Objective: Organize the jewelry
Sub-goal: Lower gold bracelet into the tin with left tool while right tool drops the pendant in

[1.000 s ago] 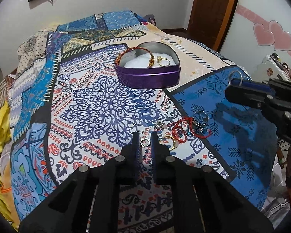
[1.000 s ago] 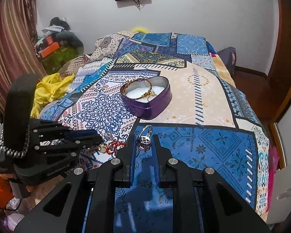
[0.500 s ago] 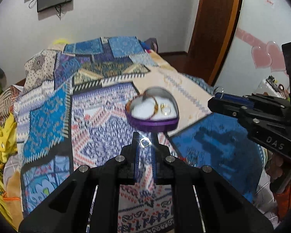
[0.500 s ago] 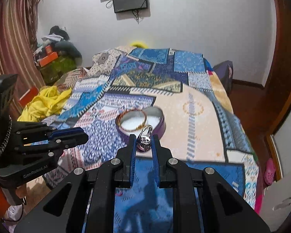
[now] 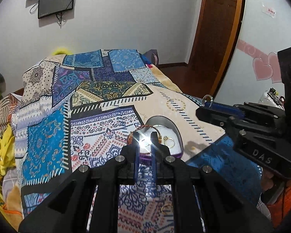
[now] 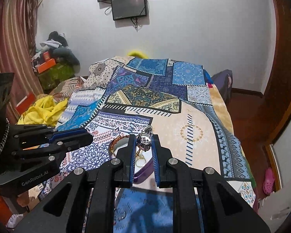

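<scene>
A purple heart-shaped tin (image 5: 175, 134) with white padding sits on the patchwork bedspread, holding a beaded bangle and a gold ring (image 5: 169, 141). My left gripper (image 5: 145, 136) is shut on a small shiny ring that glints between its tips, just over the tin's near side. My right gripper (image 6: 143, 138) is shut on a silver ring (image 6: 145, 138), held above the tin (image 6: 143, 171). The right gripper also shows in the left wrist view (image 5: 208, 104), to the right of the tin.
More jewelry lies on the bedspread near me, a gold ring (image 5: 167, 207) and a silver ring (image 6: 122, 214). Yellow cloth (image 6: 42, 111) lies at the bed's left edge. A wooden door (image 5: 217, 29) stands at the right.
Both grippers have lifted off the bedspread with their rings and moved forward over the heart-shaped tin. The loose pile of jewelry has dropped out of sight below them.
</scene>
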`<move>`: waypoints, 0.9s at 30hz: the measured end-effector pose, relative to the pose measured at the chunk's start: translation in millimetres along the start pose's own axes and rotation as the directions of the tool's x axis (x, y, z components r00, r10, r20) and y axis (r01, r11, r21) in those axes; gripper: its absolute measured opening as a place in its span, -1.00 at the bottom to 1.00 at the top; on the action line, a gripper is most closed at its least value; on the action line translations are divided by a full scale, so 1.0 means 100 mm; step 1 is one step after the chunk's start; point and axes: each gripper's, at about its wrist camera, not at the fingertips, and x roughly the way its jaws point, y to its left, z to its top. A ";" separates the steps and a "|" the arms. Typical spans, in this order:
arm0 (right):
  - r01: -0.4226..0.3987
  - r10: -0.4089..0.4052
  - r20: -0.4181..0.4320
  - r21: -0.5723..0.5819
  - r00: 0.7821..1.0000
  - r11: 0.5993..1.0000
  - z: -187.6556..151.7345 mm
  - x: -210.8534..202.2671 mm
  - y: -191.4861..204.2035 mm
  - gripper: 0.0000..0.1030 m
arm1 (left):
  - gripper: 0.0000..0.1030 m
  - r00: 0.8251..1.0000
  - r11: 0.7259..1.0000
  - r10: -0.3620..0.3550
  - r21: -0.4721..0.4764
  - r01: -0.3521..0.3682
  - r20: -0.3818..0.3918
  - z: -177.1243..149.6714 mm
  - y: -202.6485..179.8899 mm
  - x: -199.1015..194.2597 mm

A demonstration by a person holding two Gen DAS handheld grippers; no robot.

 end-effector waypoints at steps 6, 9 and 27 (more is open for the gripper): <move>-0.021 0.021 -0.046 0.006 0.999 1.000 0.02 0.23 -0.05 -0.73 | -0.82 1.000 1.000 -0.020 -0.006 0.020 -0.018 0.01 0.05 0.20; -0.036 0.037 -0.072 0.015 0.997 0.999 0.01 0.34 -0.08 -0.73 | -0.82 0.999 1.000 -0.031 -0.005 0.031 -0.033 0.01 0.07 0.30; -0.076 0.082 -0.191 0.039 0.978 0.996 0.00 0.67 -0.18 -0.73 | -0.81 0.988 0.995 -0.102 0.000 0.103 -0.115 0.02 0.07 0.65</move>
